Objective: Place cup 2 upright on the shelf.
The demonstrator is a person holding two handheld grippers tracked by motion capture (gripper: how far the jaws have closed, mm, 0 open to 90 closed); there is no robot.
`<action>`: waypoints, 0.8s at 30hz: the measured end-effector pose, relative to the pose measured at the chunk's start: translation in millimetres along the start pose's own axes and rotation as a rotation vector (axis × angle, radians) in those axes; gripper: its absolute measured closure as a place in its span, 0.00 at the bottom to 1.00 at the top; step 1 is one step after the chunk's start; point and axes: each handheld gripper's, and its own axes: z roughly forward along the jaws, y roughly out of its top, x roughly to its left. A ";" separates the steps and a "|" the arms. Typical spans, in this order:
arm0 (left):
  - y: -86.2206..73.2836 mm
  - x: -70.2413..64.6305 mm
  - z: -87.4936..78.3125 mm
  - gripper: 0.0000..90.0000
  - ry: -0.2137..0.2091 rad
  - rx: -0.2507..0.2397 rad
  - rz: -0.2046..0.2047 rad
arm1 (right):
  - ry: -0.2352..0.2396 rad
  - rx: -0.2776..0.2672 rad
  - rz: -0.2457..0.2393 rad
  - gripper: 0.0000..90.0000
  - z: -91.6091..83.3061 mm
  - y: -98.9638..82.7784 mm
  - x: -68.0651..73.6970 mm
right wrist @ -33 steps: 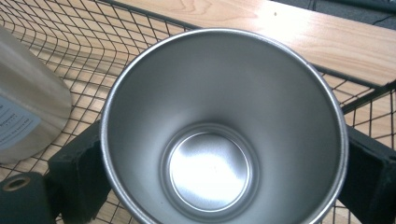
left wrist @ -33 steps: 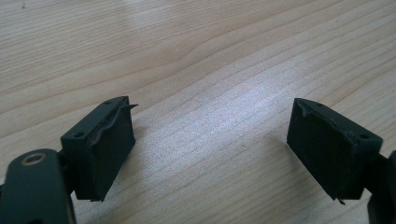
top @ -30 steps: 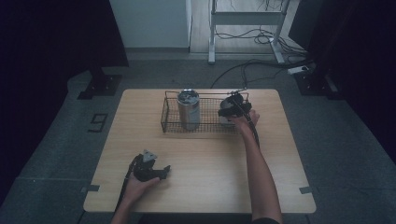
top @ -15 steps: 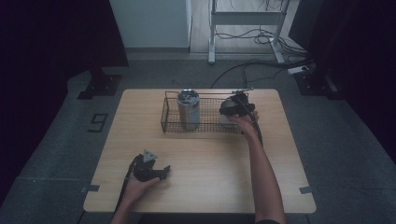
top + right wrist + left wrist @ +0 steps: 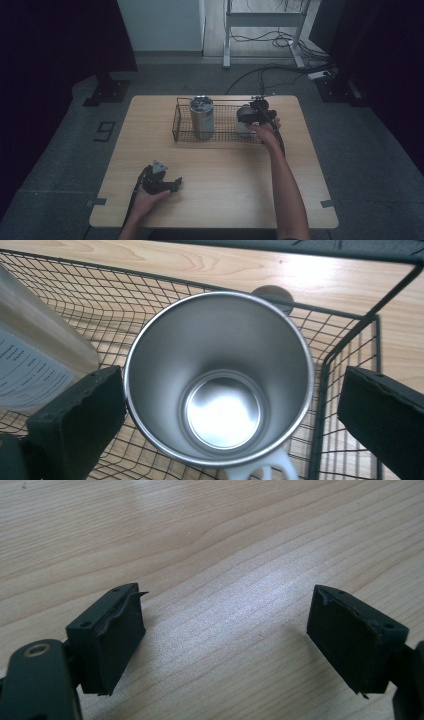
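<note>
Pale wood grain covers the tabletop (image 5: 215,200), which stands at the centre of the high view on a grey floor (image 5: 60,165), with dark curtains at the left and right edges and cables (image 5: 270,75) trailing across the upper right. Near the top edge of the tabletop sits a black wire basket (image 5: 182,131). Inside it, toward the left, stands a tall metal can (image 5: 202,117) with a printed label; toward the right stands a stainless steel cup (image 5: 220,380), upright, empty and shiny inside, with a white handle at the bottom of the right gripper view. The right gripper (image 5: 254,116) hangs over the cup, its jaws spread wide on either side of the rim, not gripping it. At the lower left of the tabletop, the left gripper (image 5: 225,640) rests low over bare wood, jaws wide apart and holding nothing.
</note>
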 end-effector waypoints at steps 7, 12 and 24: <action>0.0 0.0 0.0 0.17 0.000 -0.001 -0.001 | -0.023 -0.030 0.001 0.00 -7.6 -2.8 -2.5; 0.0 0.0 0.0 0.17 0.000 0.000 -0.001 | -0.020 -0.054 0.002 0.00 -13.9 -5.2 -6.6; 0.2 -1.0 0.3 0.17 0.007 0.004 0.006 | 0.012 -0.083 -0.022 0.00 -34.2 -19.1 -12.2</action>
